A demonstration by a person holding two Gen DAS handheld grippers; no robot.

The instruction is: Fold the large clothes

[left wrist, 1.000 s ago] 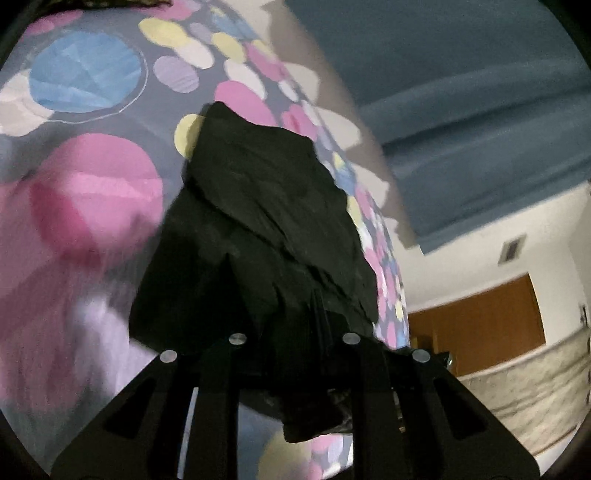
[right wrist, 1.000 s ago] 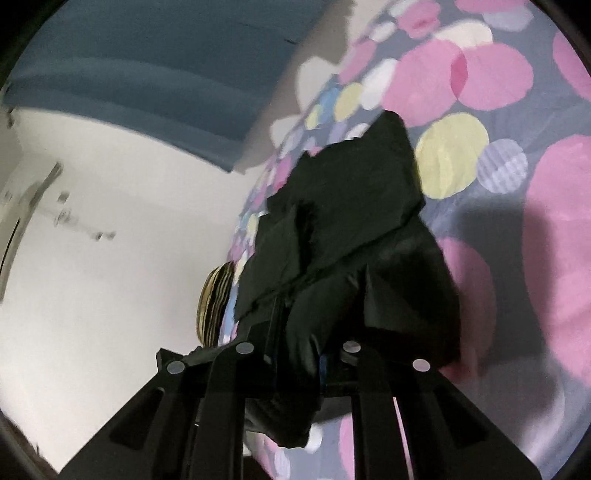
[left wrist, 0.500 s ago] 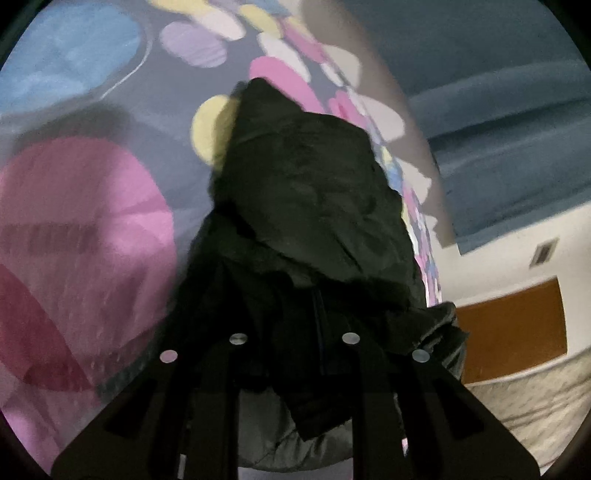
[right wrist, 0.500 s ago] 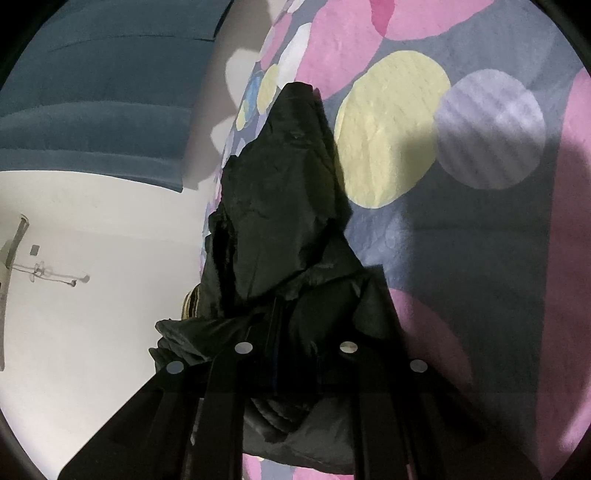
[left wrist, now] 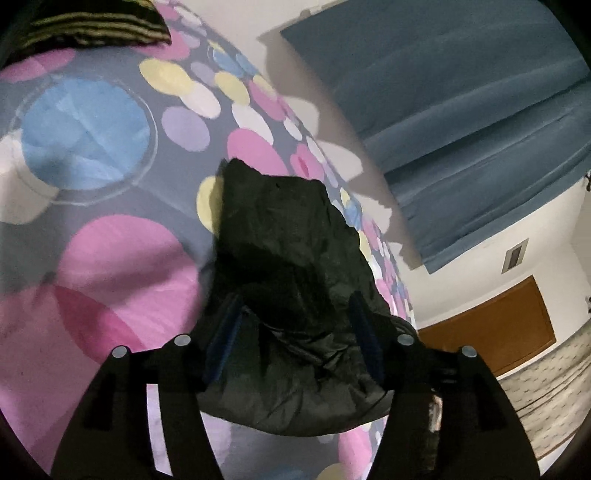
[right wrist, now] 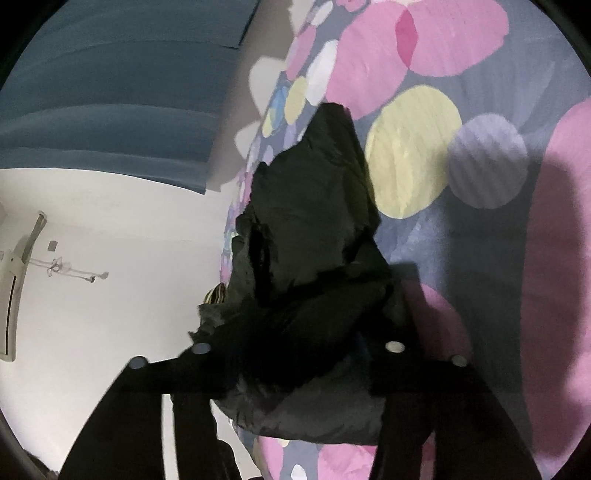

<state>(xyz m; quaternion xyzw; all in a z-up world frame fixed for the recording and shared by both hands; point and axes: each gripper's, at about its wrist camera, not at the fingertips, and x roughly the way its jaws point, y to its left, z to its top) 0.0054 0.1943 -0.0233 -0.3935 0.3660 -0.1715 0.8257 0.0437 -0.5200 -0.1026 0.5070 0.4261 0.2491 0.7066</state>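
Note:
A black puffy garment point(left wrist: 291, 280) lies bunched on a bed sheet with coloured dots point(left wrist: 92, 166). My left gripper point(left wrist: 293, 332) is open, its blue-padded fingers point(left wrist: 221, 343) standing either side of the garment's near edge without pinching it. In the right wrist view the same garment point(right wrist: 314, 229) lies on the sheet point(right wrist: 480, 240). My right gripper point(right wrist: 299, 354) is open too, its fingers spread wide around the garment's near fold, whose cloth hides the fingertips.
Blue curtains point(left wrist: 461, 110) hang beyond the bed. A striped dark pillow point(left wrist: 92, 26) sits at the far corner. A white wall point(right wrist: 92, 295) and a brown door point(left wrist: 491, 325) lie past the bed's edges.
Both grippers were shut on the garment's edge and have opened, letting it go. The garment now rests on the sheet and both grippers have drawn back slightly.

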